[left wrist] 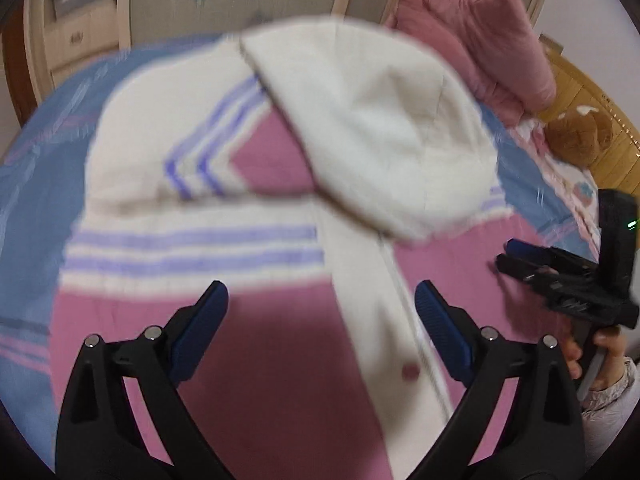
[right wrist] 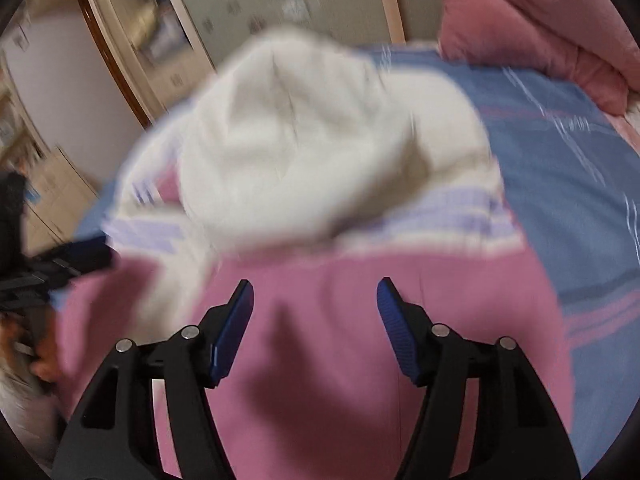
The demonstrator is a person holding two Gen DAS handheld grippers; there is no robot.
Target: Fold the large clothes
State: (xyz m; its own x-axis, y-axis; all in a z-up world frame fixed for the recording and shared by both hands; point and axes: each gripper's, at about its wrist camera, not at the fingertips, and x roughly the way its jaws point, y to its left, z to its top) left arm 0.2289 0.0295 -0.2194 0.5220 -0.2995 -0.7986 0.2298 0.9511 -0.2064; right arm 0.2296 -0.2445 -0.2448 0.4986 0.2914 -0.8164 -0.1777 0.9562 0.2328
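Pink-white hoodie [left wrist: 280, 240] flat; both claws, left [left wrist: 322, 308] & right [right wrist: 316, 312], tilted down, spread, empty.

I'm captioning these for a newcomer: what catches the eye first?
A pink and cream hooded jacket with purple stripes lies spread on the blue bedsheet, its cream hood flopped over the chest. Both hand-held grippers, left and right, hover open above it.
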